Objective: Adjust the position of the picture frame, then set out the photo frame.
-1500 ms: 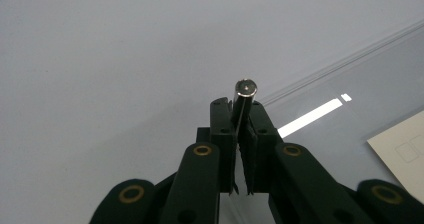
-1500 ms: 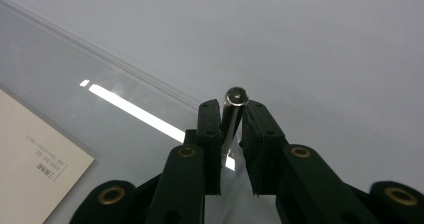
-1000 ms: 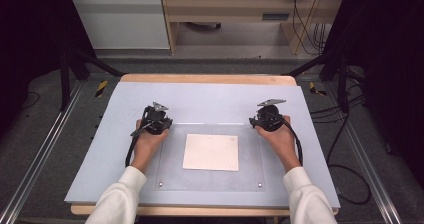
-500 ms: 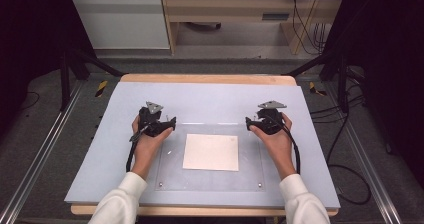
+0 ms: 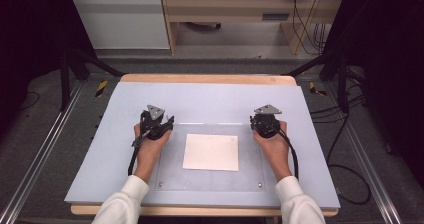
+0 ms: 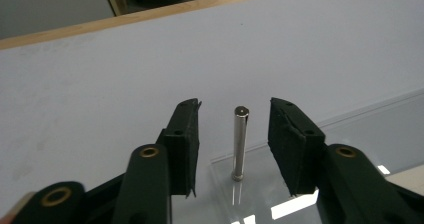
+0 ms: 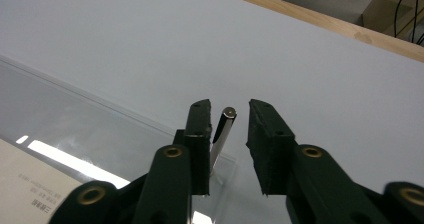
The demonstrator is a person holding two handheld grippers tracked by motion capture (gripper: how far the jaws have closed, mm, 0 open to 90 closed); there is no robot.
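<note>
- One table (image 5: 210, 96): a matte, pale grey-blue rectangular top with a light wooden edge.
- One clear plastic plate (image 5: 250, 176), flat and glossy, lies at the table's near middle.
- One cream paper sheet (image 5: 211, 152), rectangular, lies under the middle of the clear plate.
- Two black grippers rest at the plate's far corners. The left gripper (image 6: 234, 134) has just been closing; its jaws stand apart, pads clear of the pin between them.
- The right gripper (image 7: 227, 134) has just been closing too; its jaws are narrow, one pad against its pin.
- Two slim, shiny metal pins: the left pin (image 6: 240, 141) stands upright on the plate's corner; the right pin (image 7: 221, 134) leans.
</note>
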